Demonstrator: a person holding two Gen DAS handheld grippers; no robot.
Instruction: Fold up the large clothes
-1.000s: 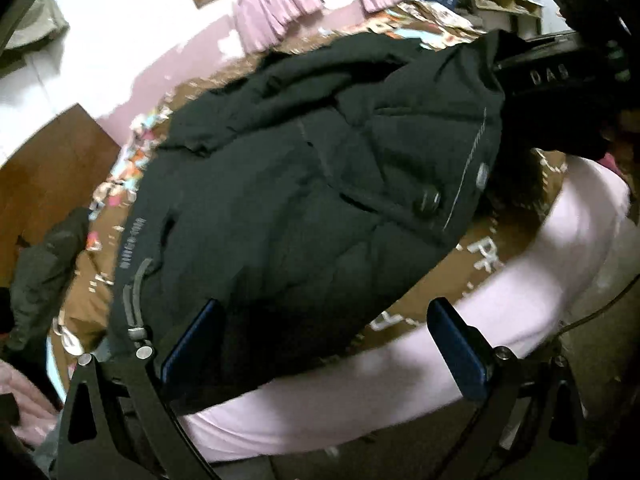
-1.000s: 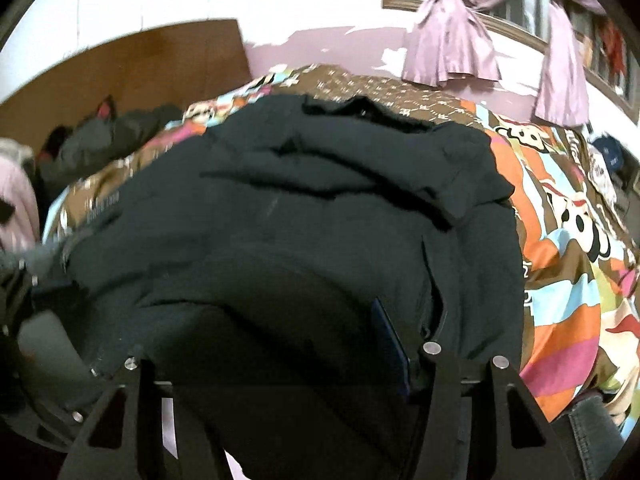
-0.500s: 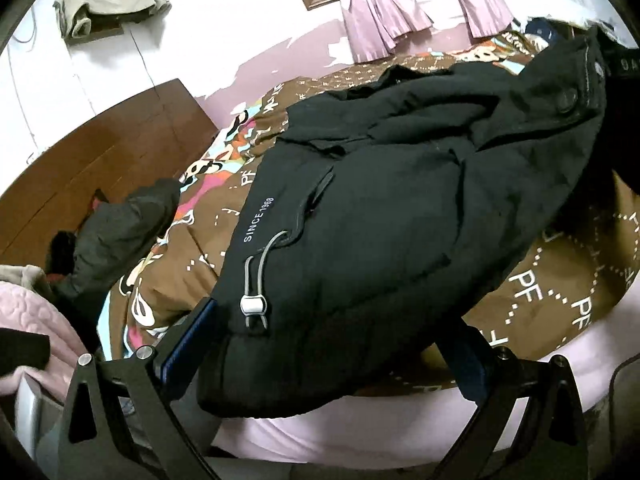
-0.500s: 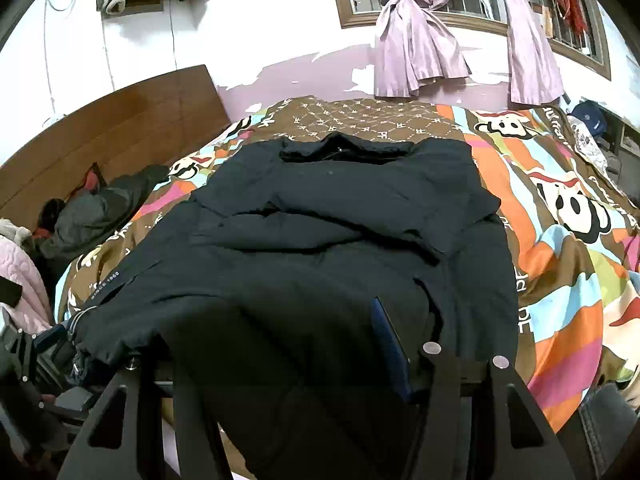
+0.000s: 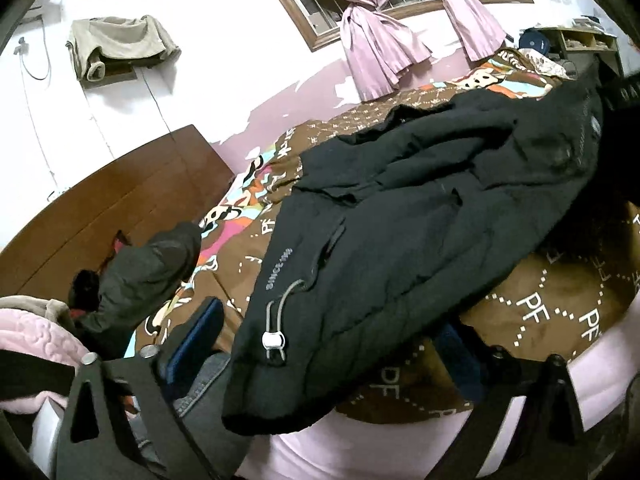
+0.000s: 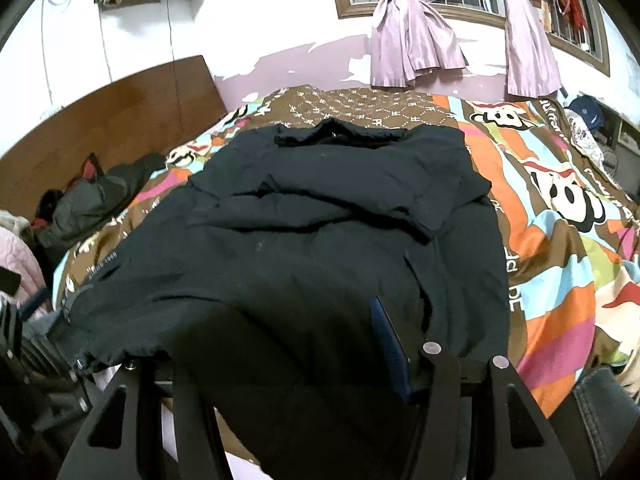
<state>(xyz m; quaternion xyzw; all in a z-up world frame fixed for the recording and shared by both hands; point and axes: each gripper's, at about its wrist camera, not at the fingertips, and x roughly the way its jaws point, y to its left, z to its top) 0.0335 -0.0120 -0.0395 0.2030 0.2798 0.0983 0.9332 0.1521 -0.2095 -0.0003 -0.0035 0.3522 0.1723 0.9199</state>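
A large black padded jacket lies spread on the bed, collar toward the far wall. In the left wrist view its hem, with a white cord stopper, droops between the fingers of my left gripper, which stands wide open at the bed's edge. The jacket's far corner is held up at the right of that view. In the right wrist view the jacket drapes over my right gripper, which is shut on a thick bunch of the hem. Only the right blue pad shows; the left one is hidden under cloth.
A brown and multicoloured cartoon quilt covers the bed, with a pink sheet at its edge. A dark grey garment lies by the wooden headboard. Pink quilted cloth sits at the left. A person's jeans show at the bottom right.
Both views have risen and drawn back from the jacket. The jacket now lies flatter and more stretched out over the bed. The left gripper has shifted left along the hem, staying open.
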